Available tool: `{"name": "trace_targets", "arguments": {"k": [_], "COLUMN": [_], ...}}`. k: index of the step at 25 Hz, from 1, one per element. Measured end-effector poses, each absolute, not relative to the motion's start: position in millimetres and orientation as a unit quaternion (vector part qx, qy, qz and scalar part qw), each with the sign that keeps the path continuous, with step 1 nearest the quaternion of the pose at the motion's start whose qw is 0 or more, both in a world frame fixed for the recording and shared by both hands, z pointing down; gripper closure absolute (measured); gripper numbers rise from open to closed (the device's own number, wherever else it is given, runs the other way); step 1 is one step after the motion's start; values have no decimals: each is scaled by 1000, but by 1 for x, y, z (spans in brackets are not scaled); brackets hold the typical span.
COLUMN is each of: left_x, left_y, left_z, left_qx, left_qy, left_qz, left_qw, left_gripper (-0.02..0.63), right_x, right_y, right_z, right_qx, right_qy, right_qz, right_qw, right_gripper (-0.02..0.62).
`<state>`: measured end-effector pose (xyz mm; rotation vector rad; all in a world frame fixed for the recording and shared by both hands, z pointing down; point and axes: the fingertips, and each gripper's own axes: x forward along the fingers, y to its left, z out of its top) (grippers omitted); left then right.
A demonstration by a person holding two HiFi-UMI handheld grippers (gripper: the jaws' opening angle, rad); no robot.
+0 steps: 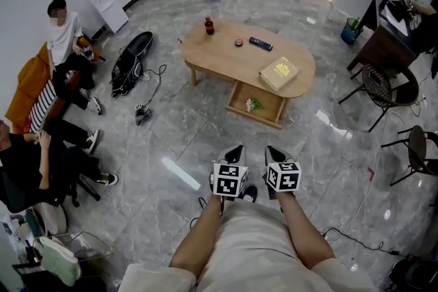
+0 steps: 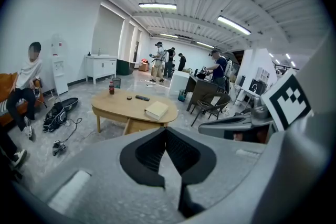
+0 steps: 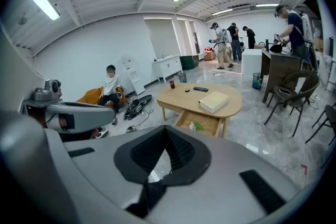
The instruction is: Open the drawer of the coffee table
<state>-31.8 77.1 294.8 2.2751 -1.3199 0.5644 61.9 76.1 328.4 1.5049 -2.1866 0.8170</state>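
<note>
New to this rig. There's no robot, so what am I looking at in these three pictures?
That's right, there is no robot. A person holds a gripper in each hand: the left gripper and the right gripper. The marker cubes are part of them. The head view looks down from the person's head. The other two views each look along one gripper's fingers. Both grippers are shut and hold nothing. Ahead stands the coffee table, with its drawer already pulled out and a green thing inside. On top are a bottle, a remote and a book.
</note>
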Motion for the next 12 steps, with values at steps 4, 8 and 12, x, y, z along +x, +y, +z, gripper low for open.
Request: {"name": "trace_targets", "arguments": {"k": [4, 8, 12], "left_x": [-33, -37, -36], "left_y": [79, 80, 84], "left_z": [296, 299, 305], "left_qx": [825, 825, 827], "left_qy": [-476, -473, -464], "left_qz": [206, 207, 213], "left_qw": [225, 229, 234], "left_gripper": [595, 595, 595], "right_x": [64, 59, 57], "right_y": [78, 80, 84], "right_z": [331, 334, 338], "right_qx": [538, 537, 535], "right_qy": [-768, -768, -768], "right_qz": [298, 301, 304], "right_qw": [178, 178, 180], "right_gripper": [580, 580, 580]}}
